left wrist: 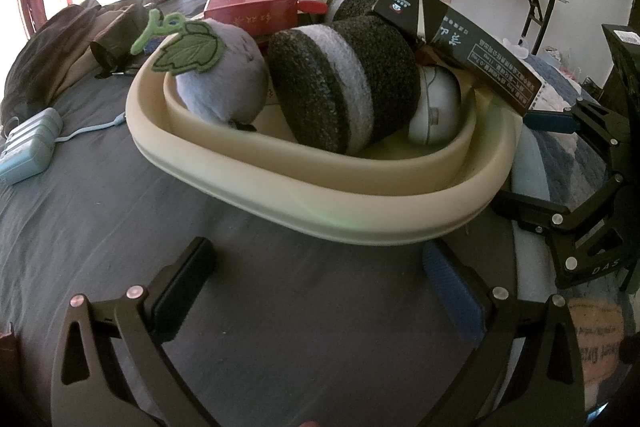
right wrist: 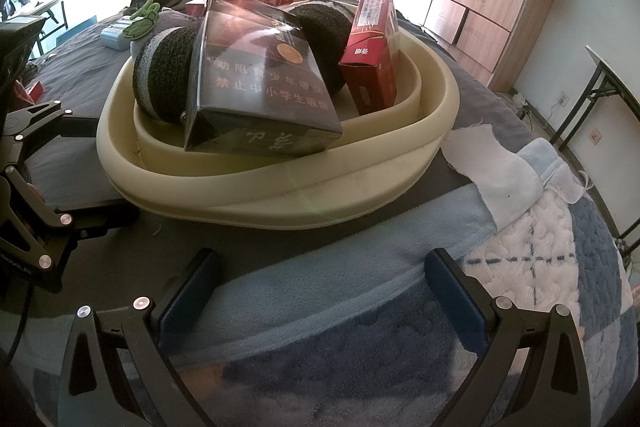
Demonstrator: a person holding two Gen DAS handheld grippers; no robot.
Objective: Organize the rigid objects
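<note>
The dark box (right wrist: pixel 256 83) carries gold Chinese print: "劝阻青少年吸烟" and, below it, "禁止中小学生吸烟". In the left wrist view, the other gripper's frame (left wrist: pixel 592 259) shows the letters "DAS". Print on the red boxes (right wrist: pixel 372 55) is too small to read.

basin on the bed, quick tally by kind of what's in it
Inside the cream basin:
Cookie-shaped plush cushions: 2
Purple plush with green leaf: 1
Dark box: 1
Red boxes: 2
White rounded item, kind unclear: 1
Total: 7
</note>
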